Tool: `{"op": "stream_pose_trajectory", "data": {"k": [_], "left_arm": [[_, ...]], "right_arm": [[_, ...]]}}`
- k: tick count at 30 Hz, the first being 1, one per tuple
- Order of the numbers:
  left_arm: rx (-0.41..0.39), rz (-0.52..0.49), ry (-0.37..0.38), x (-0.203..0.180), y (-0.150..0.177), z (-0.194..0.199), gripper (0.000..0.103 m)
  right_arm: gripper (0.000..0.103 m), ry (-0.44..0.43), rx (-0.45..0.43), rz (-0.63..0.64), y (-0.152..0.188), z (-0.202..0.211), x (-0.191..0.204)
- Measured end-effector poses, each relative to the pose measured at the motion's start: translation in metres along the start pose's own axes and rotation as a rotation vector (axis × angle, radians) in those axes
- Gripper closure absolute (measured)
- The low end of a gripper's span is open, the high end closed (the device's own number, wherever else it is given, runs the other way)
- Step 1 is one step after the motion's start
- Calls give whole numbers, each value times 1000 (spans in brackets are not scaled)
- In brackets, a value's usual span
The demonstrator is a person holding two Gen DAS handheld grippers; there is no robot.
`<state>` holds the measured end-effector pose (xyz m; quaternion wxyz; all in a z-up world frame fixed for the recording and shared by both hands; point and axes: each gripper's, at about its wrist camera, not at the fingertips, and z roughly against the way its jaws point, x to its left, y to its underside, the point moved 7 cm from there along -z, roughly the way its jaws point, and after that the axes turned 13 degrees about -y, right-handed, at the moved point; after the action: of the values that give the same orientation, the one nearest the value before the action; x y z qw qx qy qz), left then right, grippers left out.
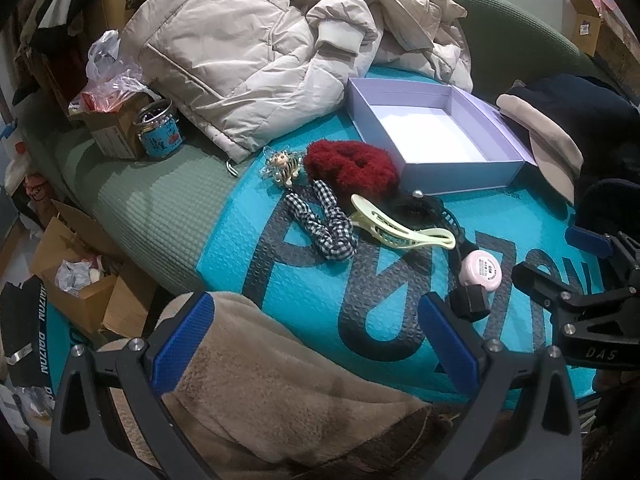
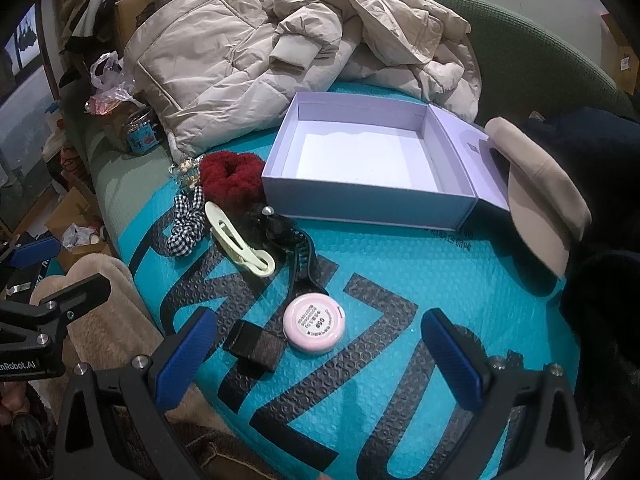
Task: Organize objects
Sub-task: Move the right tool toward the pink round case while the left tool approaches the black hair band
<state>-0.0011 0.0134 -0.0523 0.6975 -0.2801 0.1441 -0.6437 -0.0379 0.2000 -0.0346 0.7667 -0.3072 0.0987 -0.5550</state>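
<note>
An empty lilac box (image 1: 436, 136) (image 2: 372, 160) stands open on a teal mat (image 1: 320, 292) (image 2: 400, 288). In front of it lie a red fuzzy scrunchie (image 1: 352, 164) (image 2: 230, 178), a checked scrunchie (image 1: 324, 220) (image 2: 184, 224), a pale yellow hair clip (image 1: 396, 228) (image 2: 240, 240), a black lace hair piece (image 1: 420, 208) (image 2: 276, 222), a striped clip (image 1: 282, 164), a pink round compact (image 1: 480, 272) (image 2: 314, 322) and a small black block (image 1: 470, 300) (image 2: 256, 344). My left gripper (image 1: 316, 344) is open over a beige fleece. My right gripper (image 2: 320, 356) is open just short of the compact.
A beige puffer jacket (image 1: 256, 48) (image 2: 256, 52) lies behind the box. A beige cap (image 1: 548, 144) (image 2: 540, 192) lies right of it. A glass jar (image 1: 158, 130) and cardboard boxes (image 1: 72, 280) stand at the left. A beige fleece (image 1: 256, 384) covers the near edge.
</note>
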Motion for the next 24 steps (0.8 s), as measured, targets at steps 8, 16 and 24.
{"op": "stream_pose_trajectory", "data": {"k": [8,16,24], "left_arm": [[20,13,36,-3,10,-7,1],[47,9,88,-16,16,-15,1],[54,-36,142,-45,15,-17,1]], "right_arm": [[1,-22,21,-9,10,-7,-3],[2,-35,33,-36,18,-12,-17],[6,-40,58,-55,30,-21,-36]]}}
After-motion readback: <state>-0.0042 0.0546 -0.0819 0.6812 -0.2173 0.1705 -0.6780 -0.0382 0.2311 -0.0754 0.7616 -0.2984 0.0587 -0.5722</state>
